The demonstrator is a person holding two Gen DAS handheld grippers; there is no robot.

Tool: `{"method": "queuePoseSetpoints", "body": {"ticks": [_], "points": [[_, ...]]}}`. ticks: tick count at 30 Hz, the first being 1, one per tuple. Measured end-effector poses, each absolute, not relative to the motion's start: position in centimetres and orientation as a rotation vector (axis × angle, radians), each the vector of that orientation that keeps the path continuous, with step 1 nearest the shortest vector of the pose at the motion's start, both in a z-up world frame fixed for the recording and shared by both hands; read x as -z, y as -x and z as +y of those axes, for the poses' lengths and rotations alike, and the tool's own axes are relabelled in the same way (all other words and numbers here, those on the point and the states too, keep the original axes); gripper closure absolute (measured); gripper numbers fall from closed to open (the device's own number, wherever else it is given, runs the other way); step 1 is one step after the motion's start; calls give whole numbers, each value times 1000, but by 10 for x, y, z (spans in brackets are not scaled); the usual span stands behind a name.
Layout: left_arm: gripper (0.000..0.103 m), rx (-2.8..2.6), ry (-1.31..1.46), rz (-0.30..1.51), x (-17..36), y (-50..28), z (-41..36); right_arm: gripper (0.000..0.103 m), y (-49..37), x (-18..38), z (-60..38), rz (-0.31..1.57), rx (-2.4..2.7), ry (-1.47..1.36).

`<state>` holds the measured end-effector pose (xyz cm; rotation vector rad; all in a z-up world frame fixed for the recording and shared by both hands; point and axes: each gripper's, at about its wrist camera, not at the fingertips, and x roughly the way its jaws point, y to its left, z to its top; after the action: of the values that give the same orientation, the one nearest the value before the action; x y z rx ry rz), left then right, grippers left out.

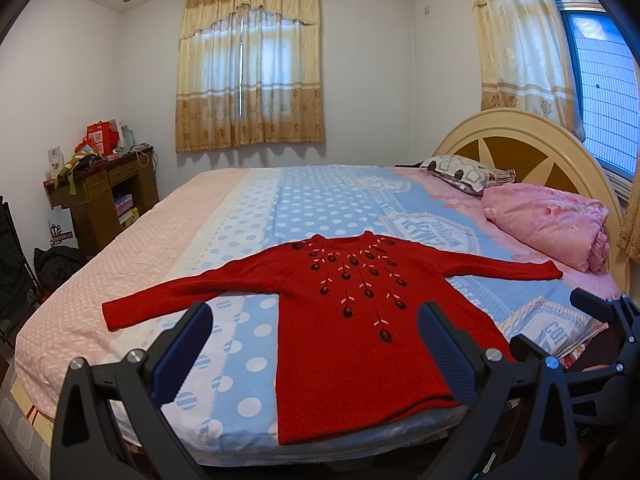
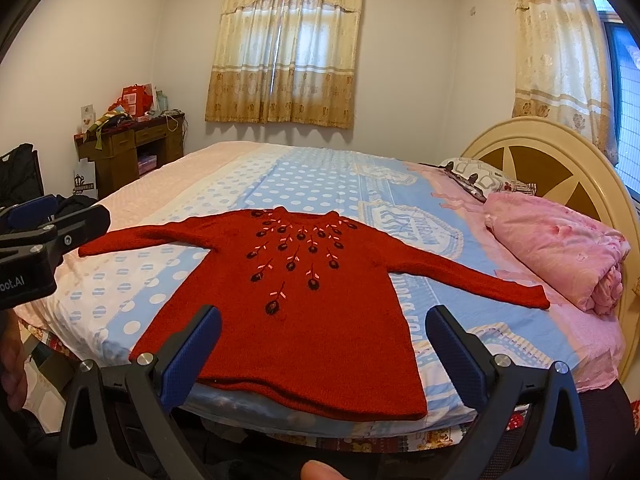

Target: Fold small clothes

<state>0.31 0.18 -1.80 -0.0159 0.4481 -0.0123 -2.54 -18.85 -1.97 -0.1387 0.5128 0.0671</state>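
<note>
While both are raised above the near edge of the bed [image 1: 132, 240], the left gripper [image 1: 316, 332] and the right gripper [image 2: 322, 338] each have their blue-padded jaws spread wide with nothing between them. Each points level across the mattress toward the far wall, held clear of the fabric and touching nothing. Seen from the left wrist view, the right gripper's black frame shows at the far right edge, beside the left one. In the right wrist view the left gripper appears at the left edge, level with the sweater's sleeve, its blue pad facing up. A fingertip of the person's right hand [image 2: 316, 470] shows at the bottom edge of that view.

Just beyond the jaws lies the red sweater [image 1: 340, 340], spread flat and face up on the bed, hem toward the grippers and neckline away. Both sleeves are stretched out sideways, the one sleeve reaching toward the pale pink side of the sheet, the other toward the headboard side. Dark embroidered flowers with pink leaves fan down from the collar. The hem sits close to the mattress edge.

Farther out, a folded pink quilt [image 1: 548, 224] rests near the cream headboard [image 1: 520, 128], with a patterned pillow [image 1: 464, 170] behind it. A brown desk [image 1: 100, 196], cluttered on top, stands in the far corner under curtained windows.
</note>
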Motion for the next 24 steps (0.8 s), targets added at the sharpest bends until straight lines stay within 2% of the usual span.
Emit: {"method": "queuePoseSetpoints", "body": {"ticks": [14, 24], "points": [[0, 81, 12, 558, 52, -44, 7, 1, -16, 50, -221, 578, -27, 125], [0, 77, -43, 642, 76, -95, 12, 1, -71, 89, -280, 710, 53, 25]]}}
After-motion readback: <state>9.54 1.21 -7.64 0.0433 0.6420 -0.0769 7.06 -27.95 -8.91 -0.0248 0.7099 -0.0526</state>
